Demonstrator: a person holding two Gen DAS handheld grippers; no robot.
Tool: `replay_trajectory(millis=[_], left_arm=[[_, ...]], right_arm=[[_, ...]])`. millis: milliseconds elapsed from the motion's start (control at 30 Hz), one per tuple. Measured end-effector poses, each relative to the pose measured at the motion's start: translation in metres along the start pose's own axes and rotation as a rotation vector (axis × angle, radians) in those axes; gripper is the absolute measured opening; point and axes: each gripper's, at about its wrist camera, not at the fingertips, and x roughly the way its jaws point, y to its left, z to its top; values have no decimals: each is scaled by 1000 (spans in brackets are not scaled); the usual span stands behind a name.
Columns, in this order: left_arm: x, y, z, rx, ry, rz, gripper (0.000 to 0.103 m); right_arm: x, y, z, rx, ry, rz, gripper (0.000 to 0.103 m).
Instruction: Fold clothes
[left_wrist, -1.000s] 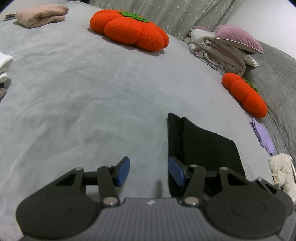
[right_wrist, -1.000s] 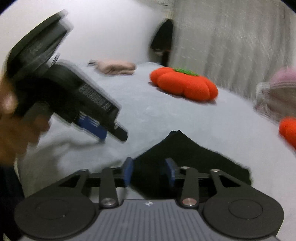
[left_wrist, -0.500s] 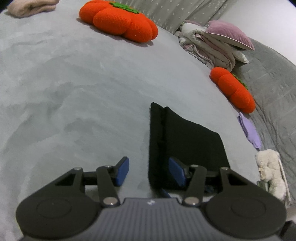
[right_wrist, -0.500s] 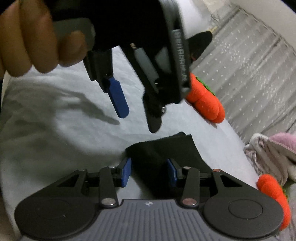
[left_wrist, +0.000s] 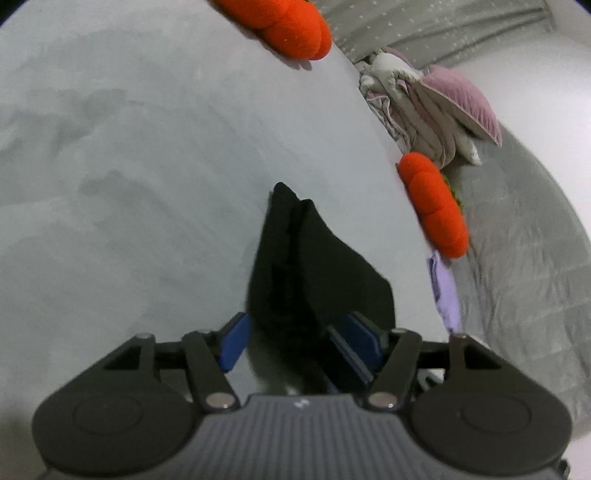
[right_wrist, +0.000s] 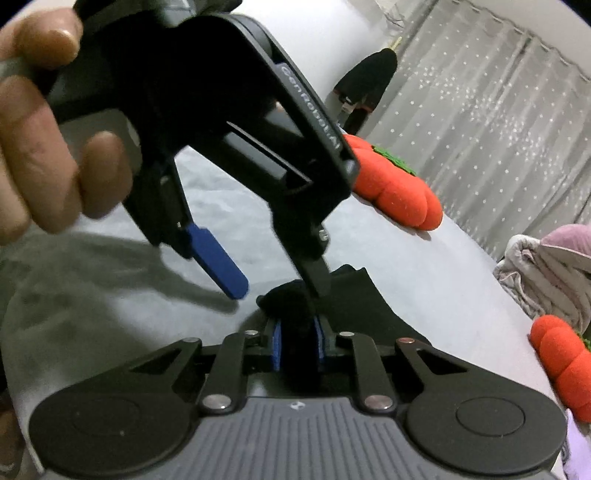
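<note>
A black folded garment (left_wrist: 317, 266) lies on the pale grey bed cover (left_wrist: 147, 184). My left gripper (left_wrist: 295, 343) straddles the garment's near end and its jaws are opening, with the blue pads (left_wrist: 232, 343) on either side of the cloth. In the right wrist view a person's hand (right_wrist: 33, 147) holds the left gripper (right_wrist: 277, 280) just above the garment (right_wrist: 354, 295). My right gripper (right_wrist: 297, 343) is closing, and a bunched corner of the black cloth fills the narrow gap between its pads.
Two orange pumpkin cushions (left_wrist: 291, 26) (left_wrist: 436, 210) lie at the back and right. A heap of bedding with a pink pillow (left_wrist: 443, 103) lies beyond, and a lilac cloth (left_wrist: 445, 291) is at the right edge. A curtain (right_wrist: 498, 129) and a dark hanging garment (right_wrist: 369, 85) stand behind.
The left gripper has sunk and rolled toward the black garment, and its jaws now stand wider around its end. The right jaws have narrowed onto the cloth's corner.
</note>
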Motion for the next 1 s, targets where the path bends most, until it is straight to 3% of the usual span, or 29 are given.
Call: replay_trajectory(millis=[267,567,633,700,833,1000], left_arm=[[27,-10,-3,18,16,24,65],[37,-18,-4,89,-10,65,59],[38,-20,-5,112,-19,79,54],[38,-23,-8,140,-32,107,41],[36,-23,-9,155,-47,121,32],[32,-22,-9,160,-53,120,29]], right_arm=[[-5,-4,4,27,-3,8,17],[0,-9,4,30,2,19,17],[1,-7,3,21,5,18,17],[3,-5,2,9,7,16,17],[4,-3,-1,-19,3,12,17],[-8,12,-8,-144,0,-23,39]])
